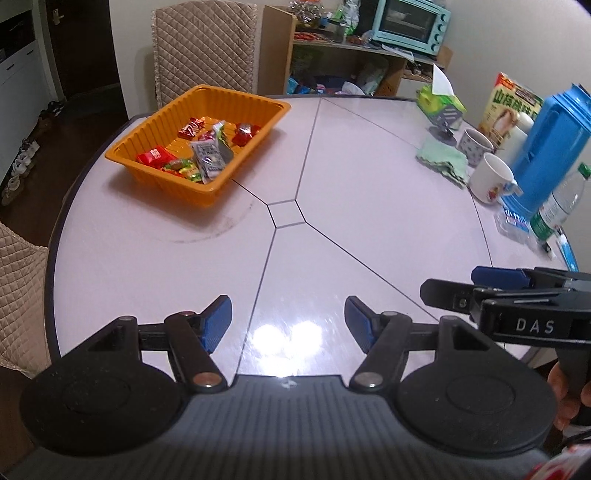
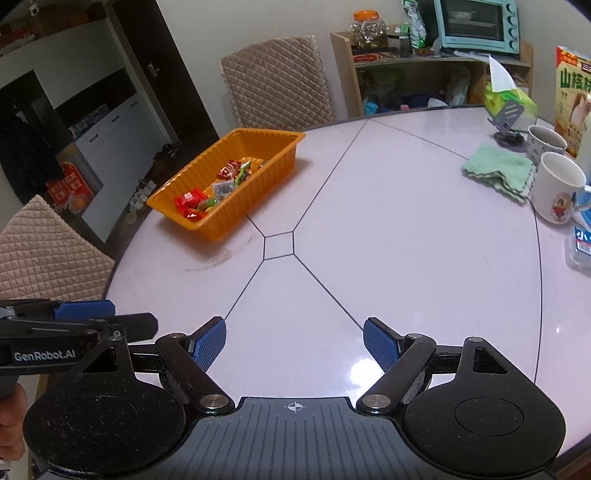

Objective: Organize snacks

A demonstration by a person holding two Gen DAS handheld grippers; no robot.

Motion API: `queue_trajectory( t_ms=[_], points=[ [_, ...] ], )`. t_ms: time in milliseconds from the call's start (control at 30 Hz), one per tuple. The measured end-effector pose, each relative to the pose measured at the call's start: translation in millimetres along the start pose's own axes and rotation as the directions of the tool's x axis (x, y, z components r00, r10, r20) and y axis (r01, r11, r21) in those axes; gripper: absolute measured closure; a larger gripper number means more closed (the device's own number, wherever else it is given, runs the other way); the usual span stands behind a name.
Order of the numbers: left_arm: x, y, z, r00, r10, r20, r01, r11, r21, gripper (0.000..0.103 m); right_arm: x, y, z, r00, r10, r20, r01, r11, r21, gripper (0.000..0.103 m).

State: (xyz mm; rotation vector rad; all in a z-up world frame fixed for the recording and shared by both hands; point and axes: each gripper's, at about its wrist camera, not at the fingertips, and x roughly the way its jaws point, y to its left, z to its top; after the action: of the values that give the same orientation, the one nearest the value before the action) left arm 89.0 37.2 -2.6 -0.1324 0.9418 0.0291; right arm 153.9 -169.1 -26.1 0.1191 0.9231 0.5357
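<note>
An orange ribbed tray [image 1: 155,127] [image 2: 258,138] sits on the far left of the pale round table [image 1: 369,206] [image 2: 406,240]. Inside it lie several wrapped snacks: red packets [image 1: 153,155] [image 2: 190,197], a grey-white sachet [image 1: 208,157] [image 2: 223,189] and small green and yellow sweets [image 1: 181,166]. My left gripper [image 1: 288,323] hovers open over the table's near edge, nothing between its blue pads. My right gripper [image 2: 293,345] is open too, also empty, beside the left one. Each gripper shows at the other's side: the right gripper [image 1: 491,284], the left gripper [image 2: 96,314].
Along the table's right side stand a green cloth [image 1: 441,160] [image 2: 496,170], two mugs [image 1: 491,177] [image 2: 557,186], a blue jug [image 1: 550,147], a water bottle [image 1: 561,203], a tissue box [image 1: 439,99] and a snack box [image 1: 511,105]. Quilted chairs [image 1: 205,44] [image 2: 277,81] stand behind and left. A shelf with a teal oven [image 1: 410,24] is beyond.
</note>
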Motion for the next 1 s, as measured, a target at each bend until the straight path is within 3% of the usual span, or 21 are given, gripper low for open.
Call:
queue_trajectory(
  t_ms=[1000],
  points=[
    [-7,-13,-14,1.0,-0.001,-0.006,0.001,1.0,0.013,0.037,-11,-5,-15,1.0,-0.016,-0.013,0.016,1.0,-0.019,0.022]
  ],
)
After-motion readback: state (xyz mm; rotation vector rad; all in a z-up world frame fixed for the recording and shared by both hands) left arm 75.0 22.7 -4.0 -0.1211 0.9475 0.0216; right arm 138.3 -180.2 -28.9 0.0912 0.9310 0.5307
